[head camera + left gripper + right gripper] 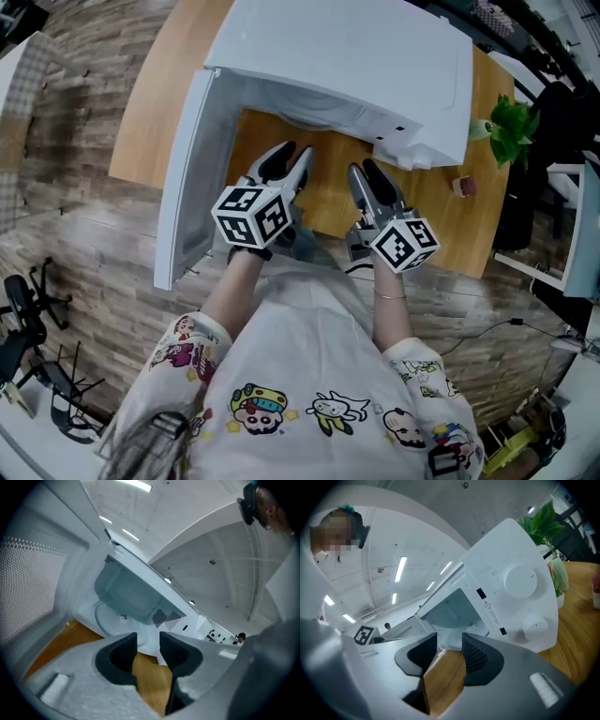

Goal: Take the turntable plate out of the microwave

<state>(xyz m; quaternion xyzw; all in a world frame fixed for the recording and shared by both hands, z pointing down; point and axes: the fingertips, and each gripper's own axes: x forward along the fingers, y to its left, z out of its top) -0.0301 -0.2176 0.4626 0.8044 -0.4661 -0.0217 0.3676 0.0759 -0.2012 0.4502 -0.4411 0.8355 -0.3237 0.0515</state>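
Note:
The white microwave [347, 56] stands on the wooden table [441, 206] with its door [183, 178] swung open to the left. In the left gripper view the clear round turntable plate [107, 620] lies flat on the cavity floor, just beyond the jaws. The microwave's top hides it in the head view. My left gripper [289, 159] [148, 641] is open in front of the cavity mouth, with nothing between its pads. Beside it, my right gripper [366, 173] [450, 641] is also open and empty. It points at the cavity's right side, near the control panel with two knobs [518, 581].
A potted green plant [511, 127] [543, 527] stands right of the microwave, with a small pinkish object [462, 186] on the table near it. The door's mesh window [28, 588] is close on the left gripper's left. An office chair [19, 309] stands on the floor at far left.

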